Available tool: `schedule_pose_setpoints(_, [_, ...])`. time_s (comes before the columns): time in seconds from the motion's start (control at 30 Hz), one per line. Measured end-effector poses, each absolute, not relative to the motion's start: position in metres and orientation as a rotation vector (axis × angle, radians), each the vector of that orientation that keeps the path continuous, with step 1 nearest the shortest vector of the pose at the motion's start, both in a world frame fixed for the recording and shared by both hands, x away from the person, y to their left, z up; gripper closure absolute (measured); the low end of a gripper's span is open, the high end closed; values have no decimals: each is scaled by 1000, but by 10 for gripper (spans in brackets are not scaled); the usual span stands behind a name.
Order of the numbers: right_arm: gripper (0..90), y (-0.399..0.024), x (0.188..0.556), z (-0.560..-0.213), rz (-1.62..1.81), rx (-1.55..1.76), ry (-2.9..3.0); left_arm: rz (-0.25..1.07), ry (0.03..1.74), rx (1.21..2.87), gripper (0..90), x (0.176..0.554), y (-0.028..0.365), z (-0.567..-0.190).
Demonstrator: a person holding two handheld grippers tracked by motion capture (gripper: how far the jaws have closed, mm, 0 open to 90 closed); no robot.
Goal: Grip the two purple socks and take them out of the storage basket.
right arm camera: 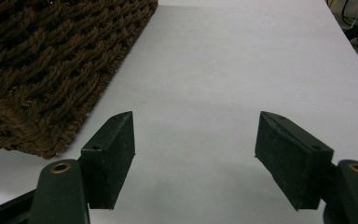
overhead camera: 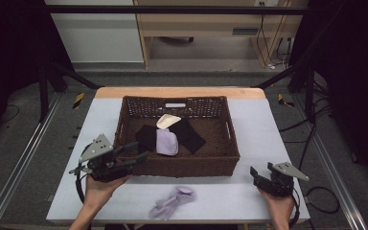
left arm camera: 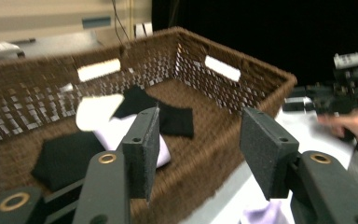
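A person sorting socks at a white table (overhead camera: 249,191) holds the left gripper (overhead camera: 139,152) over the near left corner of a brown wicker basket (overhead camera: 182,167), its jaws parted and empty, with nothing between the foam-faced pads (left arm camera: 142,149). The right gripper (overhead camera: 261,173) rests low at the basket's right end, its jaws also wide apart above bare tabletop, as the right gripper view shows. Inside the basket lie dark socks (overhead camera: 191,136), a folded lilac sock (overhead camera: 166,142) and a cream sock (overhead camera: 167,120), loosely overlapping near the middle. One more sock, the lilac bundle (overhead camera: 172,202), lies crumpled on the table just in front of the basket, between the two hands and apart from both. By the look of it, one drop into the basket is finished and the last loose item awaits its turn; the next move would call for lowering a gripper onto the bundle, pinching a thick fold rather than a loose edge, and lifting it clear of the basket's rim. The fabric is soft and limp and will sag when raised; the weave of the basket is coarse, stiff and rope-like, with slot handles cut in its walls.
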State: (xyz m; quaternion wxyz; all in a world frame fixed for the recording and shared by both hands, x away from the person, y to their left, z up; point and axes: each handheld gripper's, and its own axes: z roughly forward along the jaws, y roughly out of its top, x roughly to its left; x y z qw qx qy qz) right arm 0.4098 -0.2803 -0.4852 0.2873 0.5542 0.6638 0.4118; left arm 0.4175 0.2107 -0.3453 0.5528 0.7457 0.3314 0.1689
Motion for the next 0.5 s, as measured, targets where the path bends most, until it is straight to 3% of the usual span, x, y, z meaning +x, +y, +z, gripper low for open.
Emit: schedule_pose_setpoints(0.5, [291, -280, 410, -485, 1103, 1484, 1776, 543, 843, 1744, 525, 470, 195, -317])
